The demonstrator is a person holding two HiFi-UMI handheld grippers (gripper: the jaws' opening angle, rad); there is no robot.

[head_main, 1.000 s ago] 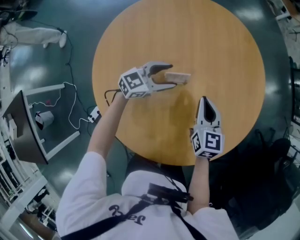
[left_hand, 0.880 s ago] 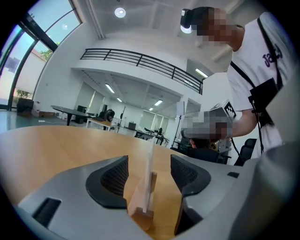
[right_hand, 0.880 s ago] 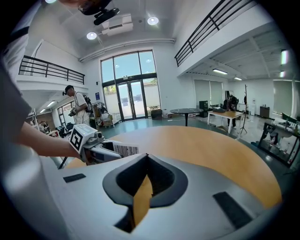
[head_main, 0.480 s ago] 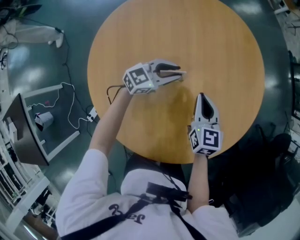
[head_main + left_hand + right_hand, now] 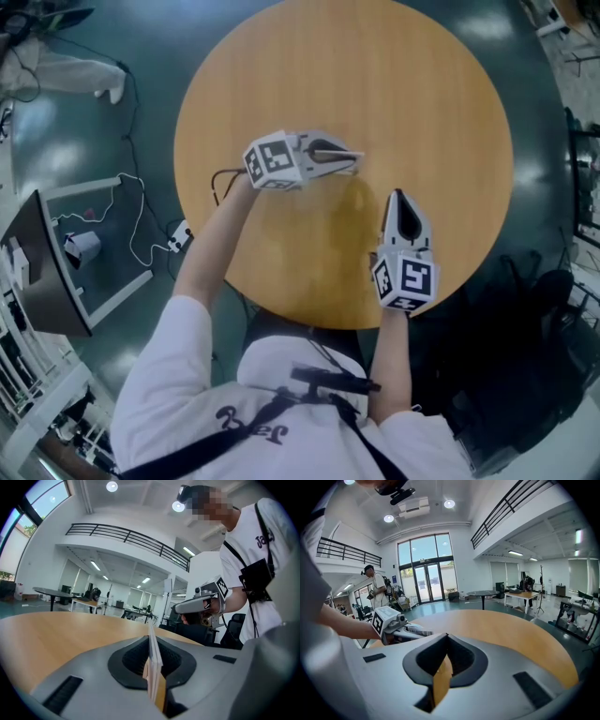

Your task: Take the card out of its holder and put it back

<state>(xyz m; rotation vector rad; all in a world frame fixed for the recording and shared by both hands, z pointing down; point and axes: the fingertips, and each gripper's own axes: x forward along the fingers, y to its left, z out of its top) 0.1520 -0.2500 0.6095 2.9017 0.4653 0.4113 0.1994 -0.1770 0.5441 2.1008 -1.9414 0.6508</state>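
Whereas jaws were wide a second ago, left claw (image 5: 351, 161) now clamped on card holder (image 5: 161, 693), card (image 5: 153, 656) pinched between pads; pull-out judged next. Right claw (image 5: 399, 197) closed, empty, nearby.

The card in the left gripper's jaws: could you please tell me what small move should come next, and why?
Probably raise the left gripper a little. Its jaws are closing on the thin white card, pads against both faces, so the grip seems set. The right gripper hangs shut and empty above the table, away from the card.
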